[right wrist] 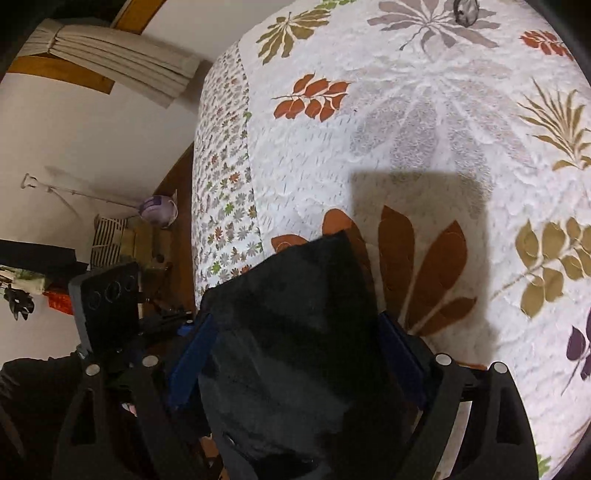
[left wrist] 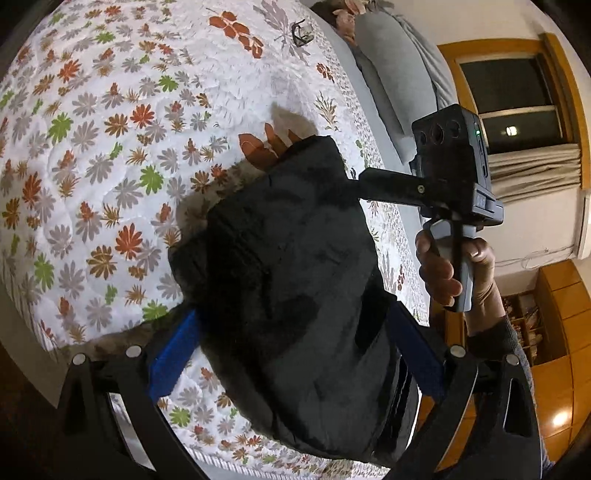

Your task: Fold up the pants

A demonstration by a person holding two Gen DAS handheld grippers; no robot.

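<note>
The black pants (left wrist: 288, 288) hang bunched between both grippers, held above the floral bedspread (left wrist: 110, 147). My left gripper (left wrist: 295, 343) has its blue fingers (left wrist: 173, 354) on either side of the thick fabric and is shut on it. The right gripper (left wrist: 354, 181) shows in the left wrist view, its black finger gripping the pants' far upper corner, with a hand on its handle. In the right wrist view the right gripper (right wrist: 291, 354) is shut on the pants (right wrist: 295, 332), blue fingers (right wrist: 192, 354) clamping the fabric. The pants cast a shadow on the bedspread (right wrist: 406, 110).
A pair of glasses (left wrist: 301, 33) lies on the bed's far side; it also shows in the right wrist view (right wrist: 465, 11). A grey pillow (left wrist: 395, 74) is at the head. The bed edge drops to a wooden floor (right wrist: 177, 206). Wooden cabinets (left wrist: 561, 314) and clutter stand beside the bed.
</note>
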